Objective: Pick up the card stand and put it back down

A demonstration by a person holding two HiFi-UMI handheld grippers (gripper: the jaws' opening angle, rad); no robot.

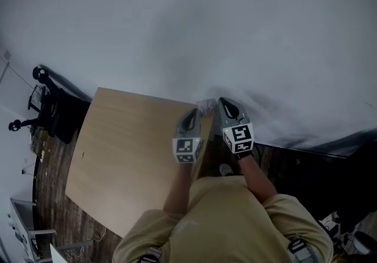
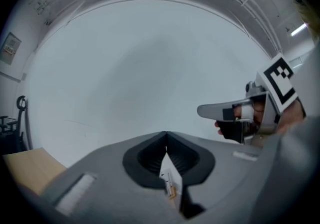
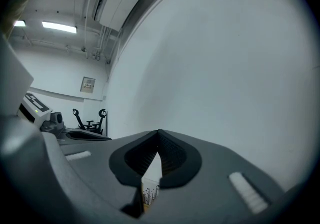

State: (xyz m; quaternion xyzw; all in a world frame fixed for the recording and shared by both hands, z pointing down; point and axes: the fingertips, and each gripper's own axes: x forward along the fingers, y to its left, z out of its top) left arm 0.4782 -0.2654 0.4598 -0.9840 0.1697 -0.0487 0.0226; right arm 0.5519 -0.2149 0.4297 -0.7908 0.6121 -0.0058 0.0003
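The card stand [image 1: 205, 106] is a small white printed card at the far right corner of the wooden table [image 1: 129, 150], between my two gripper tips. My left gripper [image 1: 193, 115] comes at it from the left and my right gripper [image 1: 225, 103] from the right. In the left gripper view the jaws of the left gripper [image 2: 166, 136] meet at the tips, with the card stand [image 2: 170, 178] pinched in the slit below. The right gripper [image 3: 158, 134] is shut the same way, a strip of the card stand [image 3: 150, 190] showing between its jaws.
A plain white wall fills the space behind the table. Office chairs and stands [image 1: 47, 103] sit on the dark floor at the left. The table's right edge [image 1: 203, 156] runs just beside my body. The right gripper [image 2: 250, 113] appears at the right of the left gripper view.
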